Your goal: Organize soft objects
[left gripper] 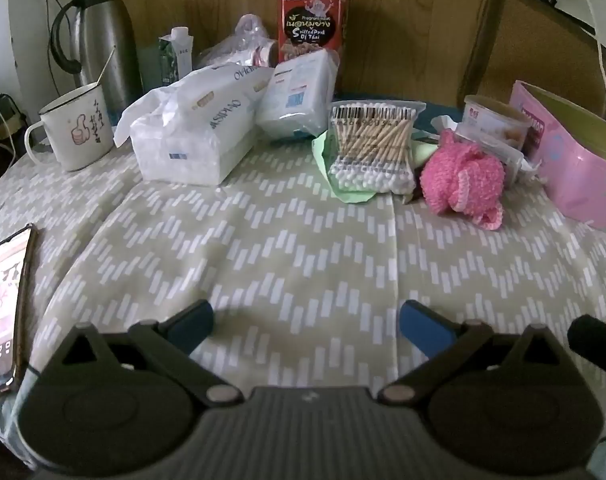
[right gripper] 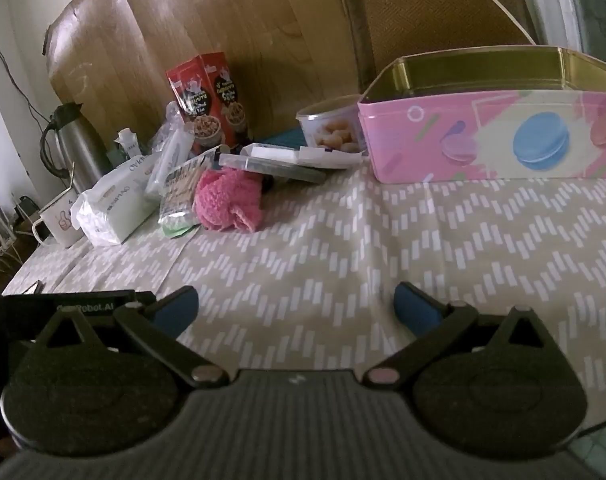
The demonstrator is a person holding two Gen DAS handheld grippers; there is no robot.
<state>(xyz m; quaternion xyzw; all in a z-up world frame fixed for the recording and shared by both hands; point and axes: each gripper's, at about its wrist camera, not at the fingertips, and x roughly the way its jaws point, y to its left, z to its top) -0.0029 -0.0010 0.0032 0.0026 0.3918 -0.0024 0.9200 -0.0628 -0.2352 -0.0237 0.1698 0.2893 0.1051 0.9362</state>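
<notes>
A fluffy pink knitted thing lies on the patterned tablecloth at the far right of the left wrist view, and left of centre in the right wrist view. A bag of cotton swabs lies just left of it, on a green sheet. A soft tissue pack and a second white pack lie further left. An open pink tin stands at the right. My left gripper is open and empty over bare cloth. My right gripper is open and empty too, well short of the pink thing.
A white mug and a steel thermos stand at the back left. A phone lies at the left edge. A red snack box, a cookie tub and flat plastic cases sit behind. A chair stands beyond the table.
</notes>
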